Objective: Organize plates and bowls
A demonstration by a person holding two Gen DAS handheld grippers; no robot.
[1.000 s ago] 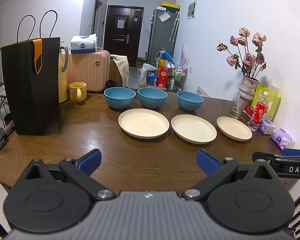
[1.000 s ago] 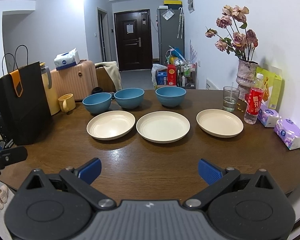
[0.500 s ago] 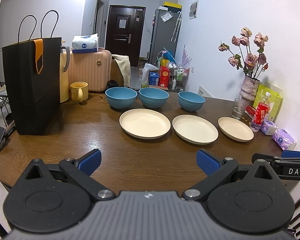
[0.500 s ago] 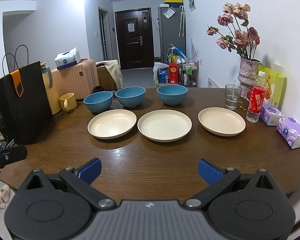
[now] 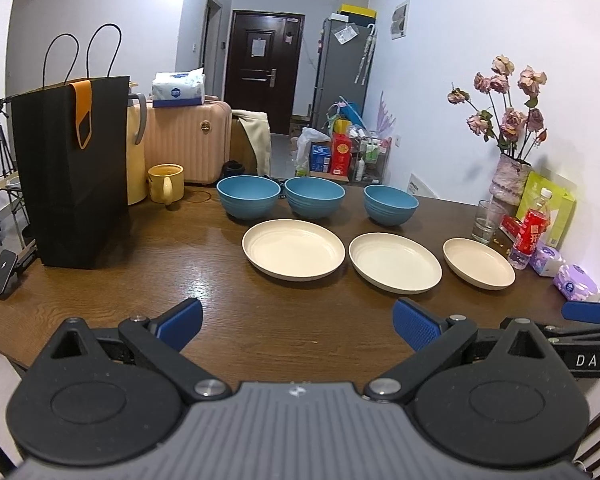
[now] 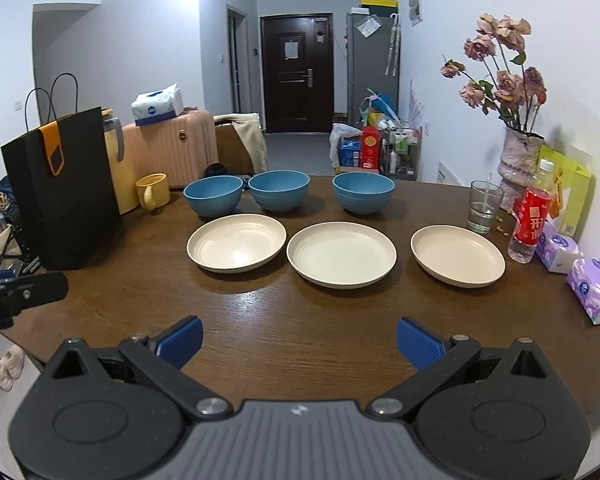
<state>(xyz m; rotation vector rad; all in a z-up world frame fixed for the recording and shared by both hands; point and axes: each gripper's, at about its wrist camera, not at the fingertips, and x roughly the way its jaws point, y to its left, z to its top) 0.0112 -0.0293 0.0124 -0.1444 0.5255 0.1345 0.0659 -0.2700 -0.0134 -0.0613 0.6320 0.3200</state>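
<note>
Since nothing is stacked yet, the step in hand is likely the 1st pick. 3 cream plates sit in a row mid-table: left plate [image 6: 237,247], middle plate [image 6: 341,254], right plate [image 6: 457,255], none touching. Behind them, toward 12 o'clock, 3 blue bowls: left bowl [image 6: 213,195] and middle bowl [image 6: 279,190] nearly rim to rim, right bowl [image 6: 363,192] set apart.

Left gripper [image 5: 298,322] and right gripper [image 6: 299,338] both hover at the near edge, approx 6 o'clock of the plates, fingers spread wide, holding nothing.

To do it well: take a plate by its raised rim w/ 1 pad under the lip, lift it level, then lower it centred on its neighbour. The rims look shallow, so a skewed bite could slip.

Watch the glass [image 6: 483,207] and red-label bottle [image 6: 532,221] at 2 o'clock of the right plate; the black bag [image 6: 62,192] stands at 9 o'clock, well apart.
</note>
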